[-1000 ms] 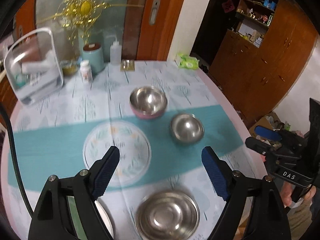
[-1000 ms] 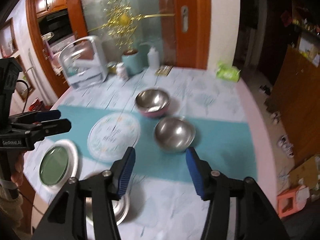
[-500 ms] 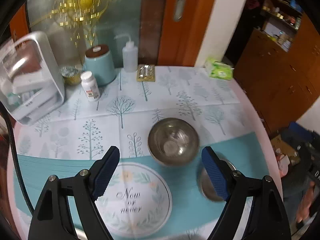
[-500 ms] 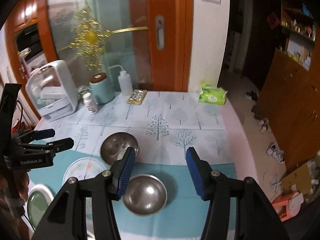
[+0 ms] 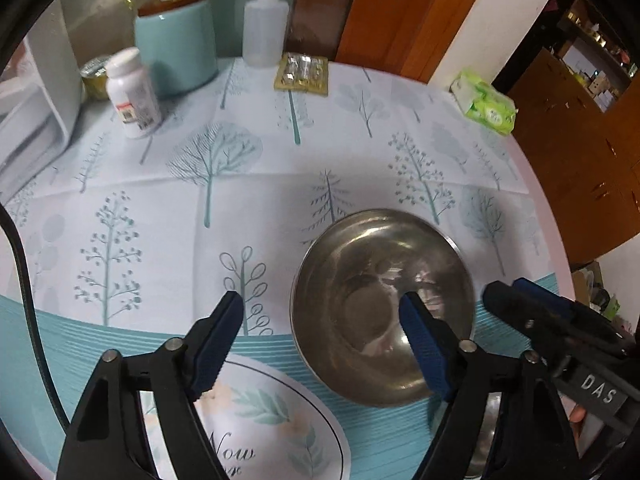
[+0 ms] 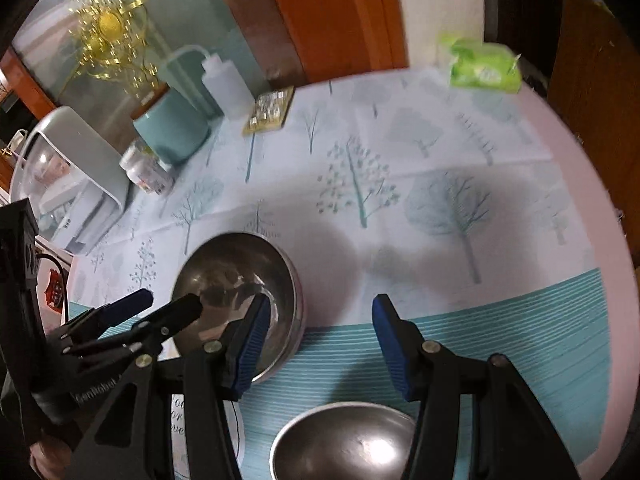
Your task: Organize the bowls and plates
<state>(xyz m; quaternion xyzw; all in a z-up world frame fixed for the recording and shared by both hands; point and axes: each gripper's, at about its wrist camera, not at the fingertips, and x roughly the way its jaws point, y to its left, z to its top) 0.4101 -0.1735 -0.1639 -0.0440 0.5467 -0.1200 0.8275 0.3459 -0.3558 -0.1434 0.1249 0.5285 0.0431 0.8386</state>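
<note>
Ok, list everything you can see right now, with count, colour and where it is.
steel bowl: 2, silver, mid table; second nearer
printed plate: 1, white floral, near left
canister: 1, teal, back left
squeeze bottle: 1, clear, back
pill bottle: 1, white, back left
blister pack: 1, gold, back
tissue pack: 1, green, back right
appliance: 1, white, far left
left gripper: open
right gripper: open

A silver steel bowl (image 5: 380,304) sits on a white-and-teal, tree-patterned tablecloth (image 5: 240,184).
</note>
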